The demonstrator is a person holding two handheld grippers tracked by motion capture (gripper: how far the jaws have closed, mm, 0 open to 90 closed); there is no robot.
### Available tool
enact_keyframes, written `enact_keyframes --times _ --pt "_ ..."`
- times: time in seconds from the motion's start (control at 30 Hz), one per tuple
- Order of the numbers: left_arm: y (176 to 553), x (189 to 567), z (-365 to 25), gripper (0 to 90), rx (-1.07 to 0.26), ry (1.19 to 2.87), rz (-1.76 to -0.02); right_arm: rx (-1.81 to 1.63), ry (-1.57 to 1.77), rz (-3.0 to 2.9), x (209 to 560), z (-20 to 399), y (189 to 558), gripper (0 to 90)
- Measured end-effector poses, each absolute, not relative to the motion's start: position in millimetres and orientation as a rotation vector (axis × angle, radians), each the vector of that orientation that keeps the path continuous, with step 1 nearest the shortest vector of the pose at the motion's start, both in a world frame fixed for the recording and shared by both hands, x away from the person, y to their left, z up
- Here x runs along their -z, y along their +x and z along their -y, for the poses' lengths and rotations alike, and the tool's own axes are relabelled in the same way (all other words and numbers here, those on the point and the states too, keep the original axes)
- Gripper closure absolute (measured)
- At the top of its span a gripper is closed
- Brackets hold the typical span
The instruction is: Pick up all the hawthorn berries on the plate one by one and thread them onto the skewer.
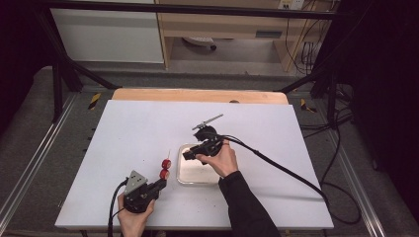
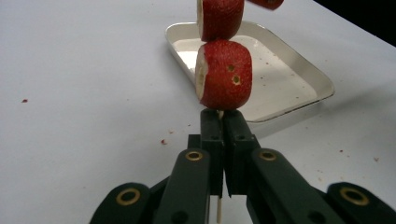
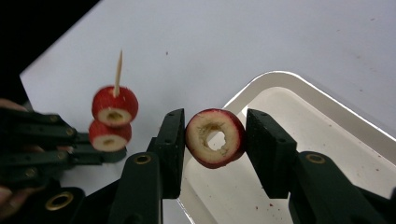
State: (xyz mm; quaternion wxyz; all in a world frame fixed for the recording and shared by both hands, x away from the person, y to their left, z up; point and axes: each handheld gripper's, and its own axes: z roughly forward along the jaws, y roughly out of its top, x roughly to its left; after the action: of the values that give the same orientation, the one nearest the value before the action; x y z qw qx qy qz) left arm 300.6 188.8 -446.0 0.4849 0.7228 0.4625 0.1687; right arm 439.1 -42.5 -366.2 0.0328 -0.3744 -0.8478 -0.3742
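Right gripper (image 3: pixel 214 140) nearest my lens, jaws clamped on cored hawthorn ring (image 3: pixel 215 137) above white tray (image 3: pixel 327 116). Left gripper (image 2: pixel 223 126) clenched on skewer (image 3: pixel 117 70), two hawthorns (image 3: pixel 114 105) already threaded. Step: carrying third piece. Next I align its hole with skewer tip, push down.

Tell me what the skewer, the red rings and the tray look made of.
Skewer: pale wood or bamboo, matte, with a sharpened tip. Red rings: cored fruit, probably hawthorn; speckled red skin, cream flesh, hollow centre. Tray: glossy white with a thin rolled rim, perhaps enamelled metal, though plastic can't be ruled out.
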Motion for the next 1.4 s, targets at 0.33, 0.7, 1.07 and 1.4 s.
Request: enact_keyframes --times 0.33,0.7,1.07,1.4 --pt "292.9 443.1 -153.9 87.7 -0.397 1.734 -1.088 1.475 -1.350 2.327 366.1 89.1 426.8 59.2" --pt "291.6 446.8 -114.6 87.7 -0.339 1.706 -1.111 1.744 -1.468 2.057 374.5 109.1 416.8 59.2" --pt "299.0 444.5 -91.4 87.7 -0.265 1.637 -1.124 1.927 -1.457 1.915 373.6 106.0 408.8 59.3" --pt "305.7 444.4 -89.6 87.7 -0.220 1.575 -1.144 1.991 -1.431 1.855 377.0 103.6 405.4 59.3"
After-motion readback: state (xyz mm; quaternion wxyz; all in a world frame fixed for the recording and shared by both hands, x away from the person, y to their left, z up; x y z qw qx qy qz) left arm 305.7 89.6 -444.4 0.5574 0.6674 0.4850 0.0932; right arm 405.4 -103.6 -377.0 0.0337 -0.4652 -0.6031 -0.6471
